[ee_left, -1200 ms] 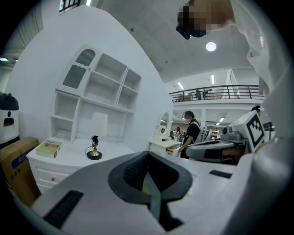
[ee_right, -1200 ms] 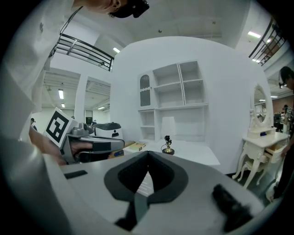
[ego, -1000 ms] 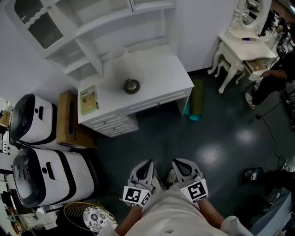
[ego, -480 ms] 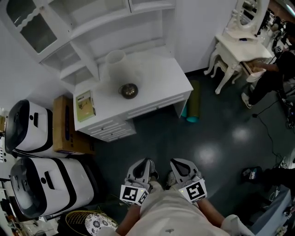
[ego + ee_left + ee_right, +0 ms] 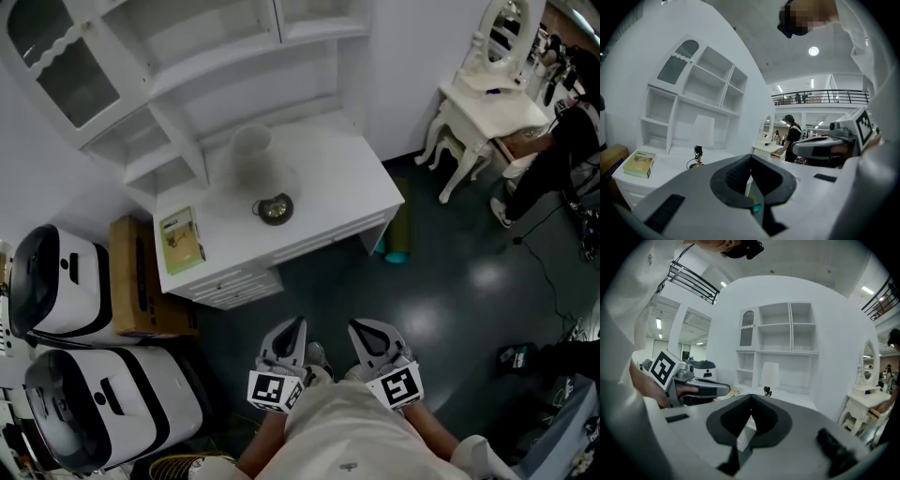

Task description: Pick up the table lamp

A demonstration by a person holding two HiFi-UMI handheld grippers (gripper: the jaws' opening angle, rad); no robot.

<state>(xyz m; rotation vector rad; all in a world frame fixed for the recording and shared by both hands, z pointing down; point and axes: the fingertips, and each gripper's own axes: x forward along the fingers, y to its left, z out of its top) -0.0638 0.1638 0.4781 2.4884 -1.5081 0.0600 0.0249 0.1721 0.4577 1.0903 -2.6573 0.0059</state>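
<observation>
Head view, looking steeply down: a person holds the left gripper (image 5: 292, 328) and the right gripper (image 5: 362, 330) side by side, low and close to the body. Both pairs of fingers (image 5: 735, 176) are pressed together with nothing between them, as each gripper view confirms.

The table lamp (image 5: 260, 173) stands on a white tabletop (image 5: 347, 178), ahead of the fingers and well apart from them, with dark floor between. A green book (image 5: 181, 241) lies on the tabletop, left of the lamp.

This looks like the approach step, with no contact yet. Next, the fingers likely need to come nearer, open, and close on the lamp's thin stem or base, not its wide shade.

From above, the shade hides most of the stem. The left gripper view shows the lamp (image 5: 699, 145) side-on, beyond and left of the fingertips, with a looping cord at its base. The right gripper view shows the lamp (image 5: 768, 378) straight beyond its fingertips.
</observation>
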